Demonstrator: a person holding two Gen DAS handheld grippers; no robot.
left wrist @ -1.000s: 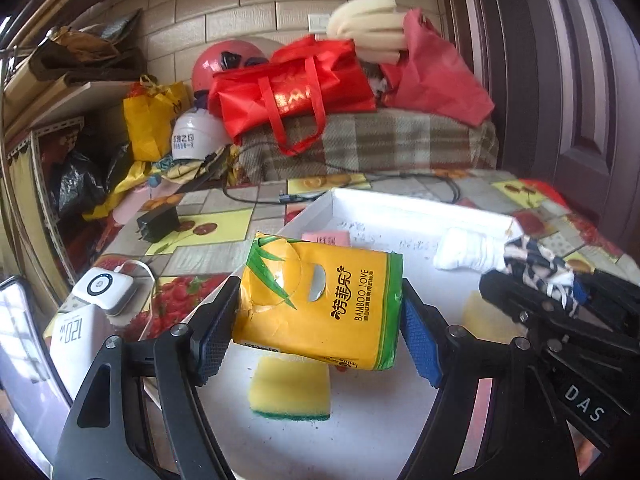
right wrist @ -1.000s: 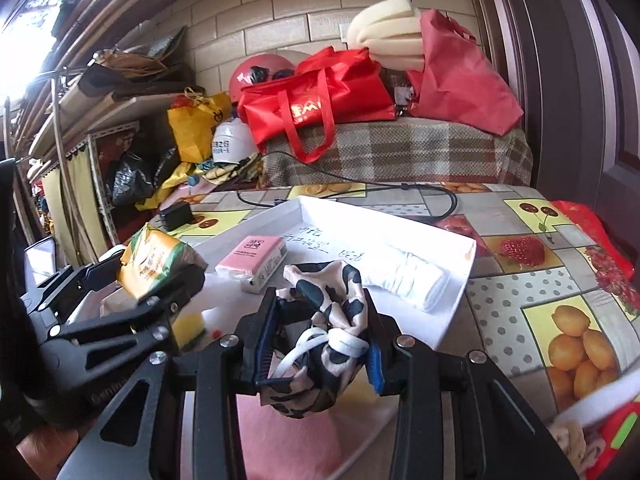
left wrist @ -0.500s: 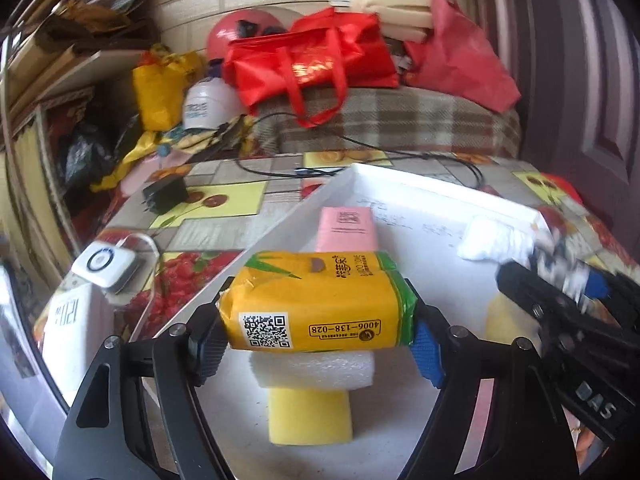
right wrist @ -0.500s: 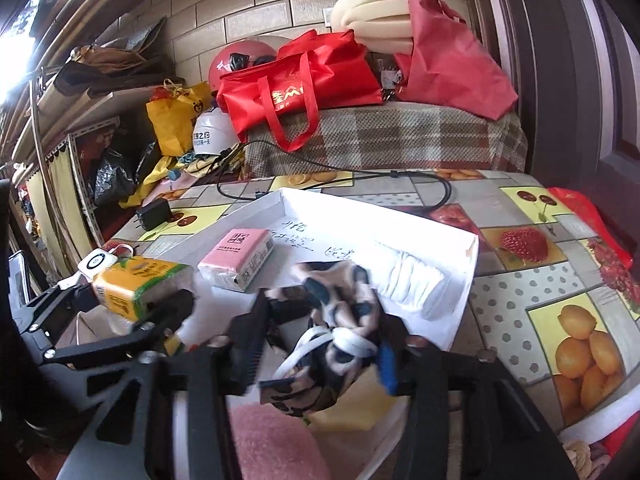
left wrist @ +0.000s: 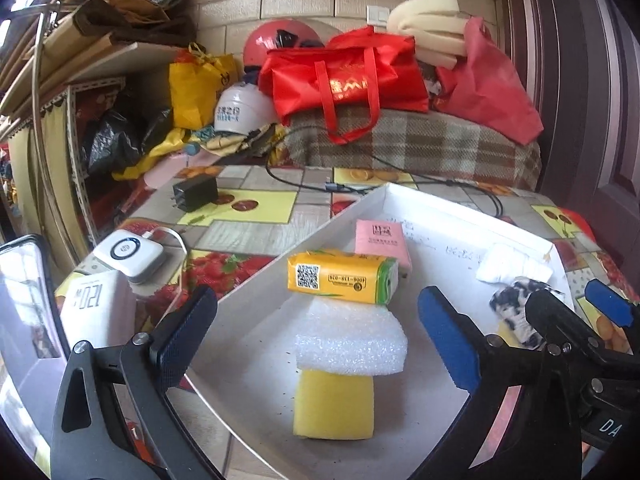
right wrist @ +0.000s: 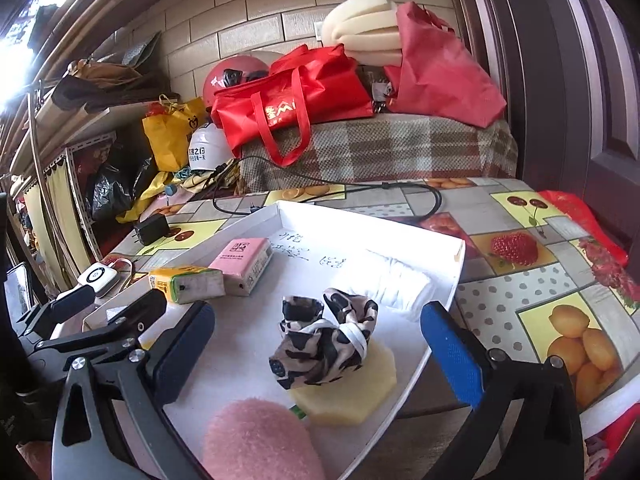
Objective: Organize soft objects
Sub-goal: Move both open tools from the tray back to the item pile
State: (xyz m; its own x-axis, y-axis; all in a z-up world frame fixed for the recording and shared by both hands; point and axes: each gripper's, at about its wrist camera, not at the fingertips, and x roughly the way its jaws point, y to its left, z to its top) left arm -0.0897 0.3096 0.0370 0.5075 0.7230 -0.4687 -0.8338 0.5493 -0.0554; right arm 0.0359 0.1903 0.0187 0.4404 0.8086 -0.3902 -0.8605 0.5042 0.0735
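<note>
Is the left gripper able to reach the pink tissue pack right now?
Probably not directly: the left gripper is open, but the yellow tissue pack atop the white foam sits between it and the pink tissue pack.

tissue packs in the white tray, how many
2, side by side near the tray's left rim: the yellow tissue pack lies at the far end of the white foam piece, the pink tissue pack just behind it. None seems hidden.

Daylit interior, bright and evenly lit, blown-out glare at upper left of both views (strongest in the right wrist view), soft faint shadows, heavy fisheye bending at edges, dark vignetted corners, focus mostly sharp, white tray (right wrist: 372,232) slightly overexposed.
</note>
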